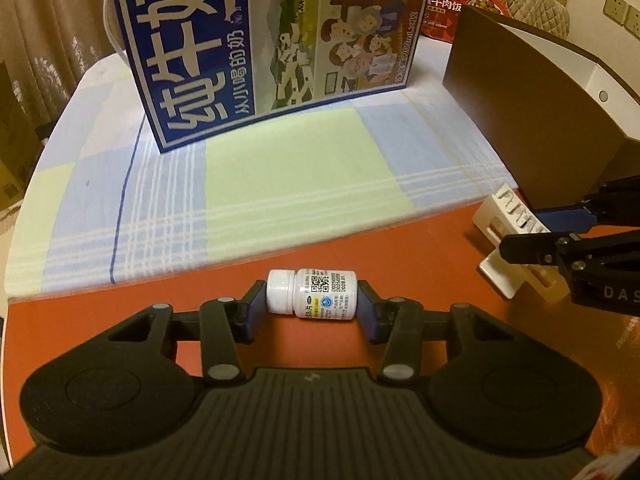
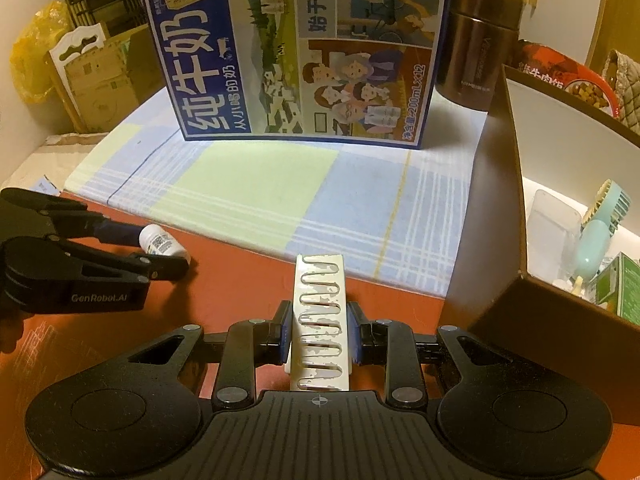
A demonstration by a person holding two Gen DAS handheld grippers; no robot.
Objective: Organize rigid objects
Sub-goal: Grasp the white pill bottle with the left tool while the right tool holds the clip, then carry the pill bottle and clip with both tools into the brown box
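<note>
The worktop [image 1: 420, 248] under me is orange-red, with a checked cloth [image 1: 280, 168] of pale green and blue spread over its far half. A big blue milk carton box [image 1: 260, 40] stands upright on the cloth toward the far edge. At the right edge an open brown cardboard box [image 2: 500, 216] holds a mint handheld fan [image 2: 600, 240] and some small packages I cannot make out clearly. Behind it, near the far right corner, a brown thermos [image 2: 476, 48] stands upright.

My right jaws [image 2: 320, 330] are clamped on a white rack with a wire zigzag on its face [image 2: 320, 304], which points away from me toward the cloth's near edge.

My left jaws [image 1: 312, 304] sit on either side of a small white pill bottle [image 1: 312, 294] lying on its side on the bare worktop, just short of the cloth; the pads seem to touch cap and base.
</note>
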